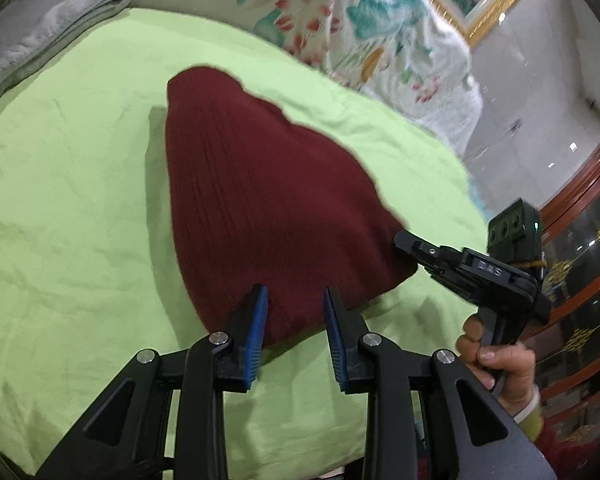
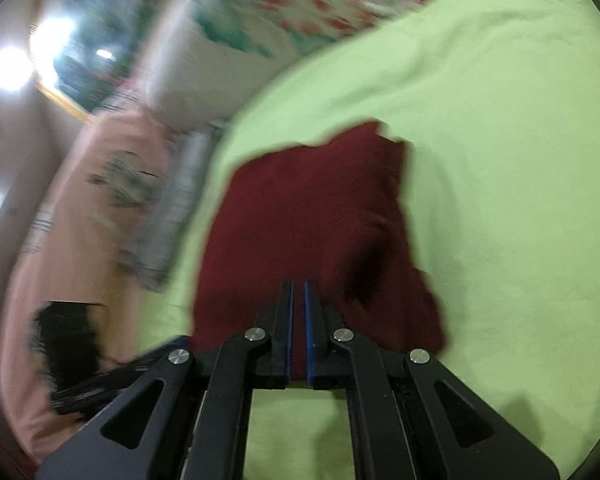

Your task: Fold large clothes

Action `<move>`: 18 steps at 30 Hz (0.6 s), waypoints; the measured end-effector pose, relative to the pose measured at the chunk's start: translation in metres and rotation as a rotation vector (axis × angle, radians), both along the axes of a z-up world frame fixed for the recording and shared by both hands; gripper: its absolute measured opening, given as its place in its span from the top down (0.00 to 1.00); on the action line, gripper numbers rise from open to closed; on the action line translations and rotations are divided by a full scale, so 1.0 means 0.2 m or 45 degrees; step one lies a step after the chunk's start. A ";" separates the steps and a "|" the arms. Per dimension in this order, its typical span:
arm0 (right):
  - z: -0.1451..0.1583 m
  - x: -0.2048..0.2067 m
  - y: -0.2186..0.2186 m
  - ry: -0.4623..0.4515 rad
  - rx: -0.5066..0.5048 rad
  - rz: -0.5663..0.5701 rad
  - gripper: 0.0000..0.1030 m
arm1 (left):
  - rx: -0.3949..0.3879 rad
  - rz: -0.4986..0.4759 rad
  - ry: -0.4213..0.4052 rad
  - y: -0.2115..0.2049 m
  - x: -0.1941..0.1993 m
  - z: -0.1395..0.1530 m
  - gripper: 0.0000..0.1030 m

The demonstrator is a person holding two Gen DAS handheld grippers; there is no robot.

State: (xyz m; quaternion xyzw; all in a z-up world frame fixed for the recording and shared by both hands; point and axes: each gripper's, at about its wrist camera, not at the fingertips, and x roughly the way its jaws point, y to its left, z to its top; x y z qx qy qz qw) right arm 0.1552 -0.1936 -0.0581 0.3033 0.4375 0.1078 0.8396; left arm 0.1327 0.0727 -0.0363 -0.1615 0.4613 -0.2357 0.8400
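A dark red ribbed knit garment [image 1: 268,196] lies folded on the light green bedsheet [image 1: 68,184]. My left gripper [image 1: 295,294] is open, its blue pads either side of the garment's near edge. My right gripper [image 1: 400,240] comes in from the right, its tip at the garment's right corner. In the right wrist view the right gripper [image 2: 298,286] is nearly closed on a fold of the red garment [image 2: 312,216]. That view is blurred by motion.
A folded grey towel [image 1: 40,36] lies at the bed's far left. A floral quilt [image 1: 364,28] is piled behind the garment. A wooden glass cabinet [image 1: 580,264] stands to the right. A pink quilt [image 2: 84,216] and something black [image 2: 66,340] lie left in the right wrist view.
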 end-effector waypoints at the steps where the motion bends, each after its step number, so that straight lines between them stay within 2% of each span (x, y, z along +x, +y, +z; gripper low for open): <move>1: -0.06 0.01 -0.02 0.054 -0.031 -0.025 0.95 | 0.007 0.002 0.007 0.00 0.01 -0.02 0.72; 3: -0.14 0.02 -0.05 0.103 0.009 -0.047 0.96 | 0.002 0.002 0.001 0.00 0.02 -0.03 0.72; 5: -0.16 0.01 -0.07 0.103 0.061 -0.074 0.96 | 0.013 0.002 0.009 -0.01 0.02 -0.03 0.72; 8: -0.08 -0.02 -0.05 0.060 0.046 -0.053 0.95 | 0.042 -0.007 -0.019 -0.02 -0.01 0.01 0.69; 10: -0.03 -0.04 -0.04 0.030 0.060 -0.035 0.95 | 0.033 -0.005 -0.029 -0.02 -0.04 0.04 0.61; 14: 0.08 -0.09 0.00 -0.026 0.072 -0.008 0.95 | 0.010 0.041 -0.043 0.03 -0.12 0.09 0.54; 17: 0.11 -0.12 0.04 -0.037 0.070 0.013 0.95 | 0.070 0.110 -0.055 0.08 -0.17 0.11 0.50; 18: 0.11 -0.13 0.05 -0.039 0.072 0.021 0.95 | 0.088 0.131 -0.057 0.09 -0.18 0.11 0.45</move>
